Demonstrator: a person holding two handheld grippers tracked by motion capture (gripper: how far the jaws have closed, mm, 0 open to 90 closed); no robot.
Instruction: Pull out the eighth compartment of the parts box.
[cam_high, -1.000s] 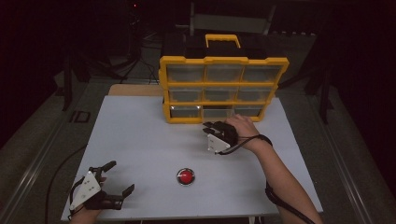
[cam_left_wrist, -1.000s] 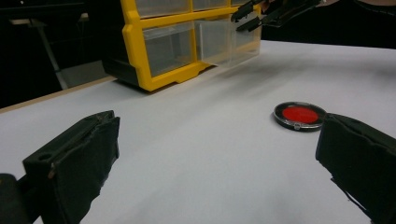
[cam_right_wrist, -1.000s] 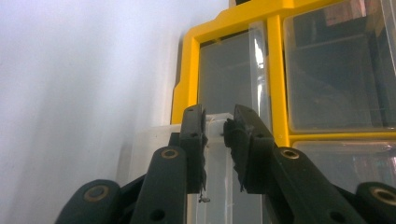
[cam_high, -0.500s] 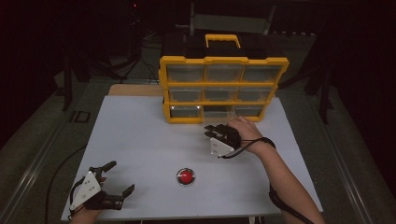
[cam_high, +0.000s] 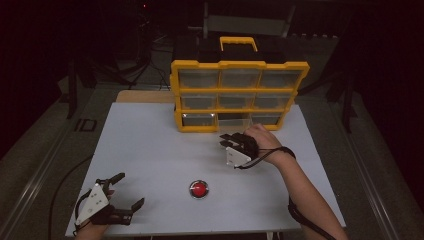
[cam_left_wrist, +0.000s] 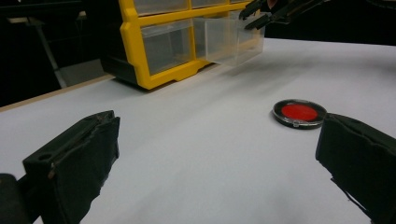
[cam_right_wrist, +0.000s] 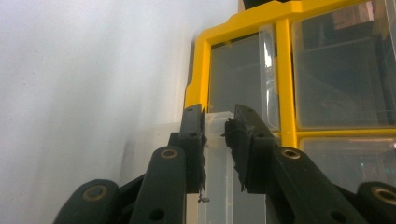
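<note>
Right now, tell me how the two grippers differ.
The left gripper rests near the table's front edge with jaws spread wide and empty; the right gripper is up at the yellow organizer, jaws closed on the clear drawer pulled from its bottom row. Both have black jaws.

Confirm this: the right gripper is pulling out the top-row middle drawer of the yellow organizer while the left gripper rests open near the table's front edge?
Wrong row. The right gripper grips the bottom-row middle drawer of the yellow organizer, per the high view. The left gripper does rest open.
</note>
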